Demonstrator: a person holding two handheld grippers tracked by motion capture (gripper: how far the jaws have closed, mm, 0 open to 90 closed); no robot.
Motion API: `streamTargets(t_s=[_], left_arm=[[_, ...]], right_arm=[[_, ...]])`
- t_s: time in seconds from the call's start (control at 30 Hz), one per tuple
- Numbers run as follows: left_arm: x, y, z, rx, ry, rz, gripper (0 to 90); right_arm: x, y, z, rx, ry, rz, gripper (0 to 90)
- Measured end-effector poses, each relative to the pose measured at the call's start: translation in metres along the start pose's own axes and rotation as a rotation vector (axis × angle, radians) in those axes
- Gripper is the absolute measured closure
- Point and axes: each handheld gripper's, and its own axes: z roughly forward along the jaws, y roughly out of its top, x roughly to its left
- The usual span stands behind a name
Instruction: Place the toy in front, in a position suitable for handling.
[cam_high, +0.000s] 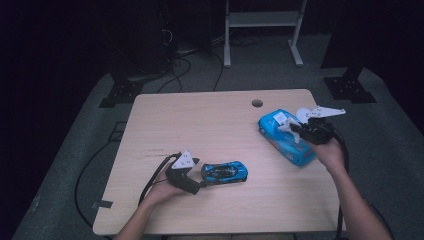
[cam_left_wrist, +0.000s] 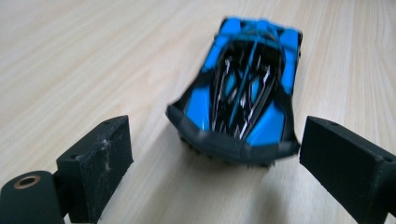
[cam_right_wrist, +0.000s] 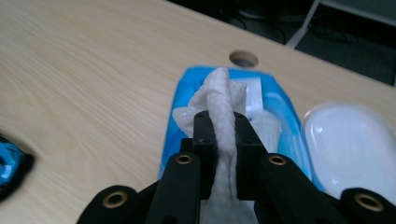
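A blue and black toy car (cam_high: 225, 172) lies on the wooden table (cam_high: 200, 125) near its front edge. My left gripper (cam_high: 202, 176) sits just behind it, open; in the left gripper view the car's rear end (cam_left_wrist: 243, 102) lies between the two jaws, which stand well apart and touch nothing. At the right side a blue wet-wipe pack (cam_high: 287, 142) lies with its clear lid (cam_right_wrist: 350, 144) flipped open. My right gripper (cam_right_wrist: 223, 126) is shut on a white wipe (cam_right_wrist: 224, 93) that stands up out of the pack (cam_right_wrist: 180, 121).
A round cable hole (cam_high: 257, 103) is in the table behind the pack. A white metal frame (cam_high: 262, 30) and black stands are on the grey floor beyond the table. The car's edge (cam_right_wrist: 9, 170) appears at the left of the right gripper view.
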Motion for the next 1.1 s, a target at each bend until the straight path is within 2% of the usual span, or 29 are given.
streamTargets(t_s=[0.1,0.17,0.23,0.33,0.43,0.53,0.6,0.67,0.73,0.8,0.83,0.87,0.9,0.97,1.0,1.1], left_arm=[[0.000,0.001,0.000,-0.010,0.004,0.002,8.7],[0.000,0.000,0.001,-0.002,0.007,0.002,8.7],[-0.001,-0.001,0.003,0.006,0.004,0.005,8.7],[-0.001,-0.002,0.004,0.021,0.005,0.020,8.7],[-0.002,-0.001,0.006,0.021,-0.001,0.026,8.7],[-0.002,-0.001,0.008,0.029,-0.015,0.022,9.1],[0.000,0.000,0.011,0.042,-0.034,0.020,9.1],[0.001,0.002,0.013,0.065,-0.047,0.031,9.1],[0.000,0.004,0.018,0.073,-0.052,0.045,9.1],[0.001,0.007,0.022,0.086,-0.063,0.048,9.1],[0.000,0.007,0.026,0.074,-0.070,0.051,9.1],[0.001,0.008,0.028,0.078,-0.077,0.049,9.2],[0.001,0.008,0.029,0.090,-0.083,0.044,9.2],[0.001,0.009,0.032,0.112,-0.092,0.060,9.5],[0.001,0.009,0.032,0.114,-0.102,0.070,14.4],[0.000,0.008,0.032,0.114,-0.094,0.074,18.7]], right_arm=[[0.005,0.012,-0.014,-0.047,0.022,-0.017,82.1],[0.013,0.021,-0.023,-0.075,0.069,-0.035,82.1],[0.028,0.028,-0.031,-0.099,0.116,-0.073,82.1],[0.057,0.031,-0.037,-0.104,0.212,-0.126,81.9],[0.088,0.027,-0.033,-0.086,0.334,-0.181,80.8],[0.118,0.018,-0.023,-0.034,0.438,-0.239,80.7],[0.135,0.013,-0.015,-0.003,0.513,-0.264,80.7],[0.144,0.010,-0.009,0.034,0.564,-0.273,80.7],[0.152,0.009,-0.005,0.072,0.586,-0.294,80.7],[0.156,0.009,0.000,0.114,0.638,-0.289,80.6],[0.157,0.009,0.002,0.121,0.639,-0.293,80.6],[0.158,0.009,0.008,0.165,0.665,-0.296,80.2],[0.159,0.009,0.011,0.184,0.677,-0.295,78.4],[0.159,0.008,0.018,0.212,0.682,-0.293,74.8],[0.159,0.007,0.025,0.249,0.689,-0.295,73.3],[0.161,0.005,0.039,0.289,0.637,-0.321,72.5]])
